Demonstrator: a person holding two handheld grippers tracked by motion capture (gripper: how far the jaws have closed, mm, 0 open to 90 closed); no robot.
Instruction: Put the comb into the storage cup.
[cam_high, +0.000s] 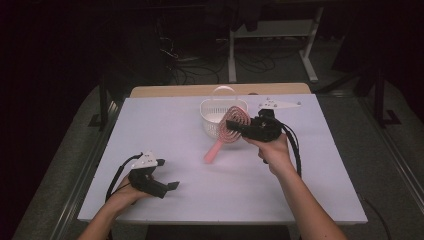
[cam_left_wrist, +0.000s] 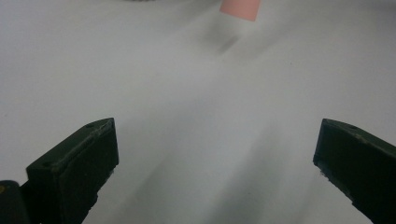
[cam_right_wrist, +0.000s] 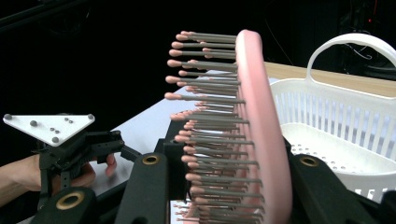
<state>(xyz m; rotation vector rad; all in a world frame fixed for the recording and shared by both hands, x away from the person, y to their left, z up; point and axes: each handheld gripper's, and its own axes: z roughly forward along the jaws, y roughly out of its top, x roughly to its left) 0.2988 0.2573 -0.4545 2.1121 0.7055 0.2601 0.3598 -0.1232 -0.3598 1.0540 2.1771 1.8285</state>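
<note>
A pink hairbrush with grey bristles hangs tilted over the table, its head up by the basket and its handle pointing down to the left. My right gripper is shut on the brush head, jaws on either side of it. A white plastic basket with a looped handle stands just behind the brush and looks empty inside. My left gripper stands open low over the table near the front left, nothing between its fingers. The pink handle tip shows far ahead of it.
The white table has a wooden strip along its far edge. Desk legs and cables stand on the dark floor behind. My left gripper shows off to the left in the right gripper view.
</note>
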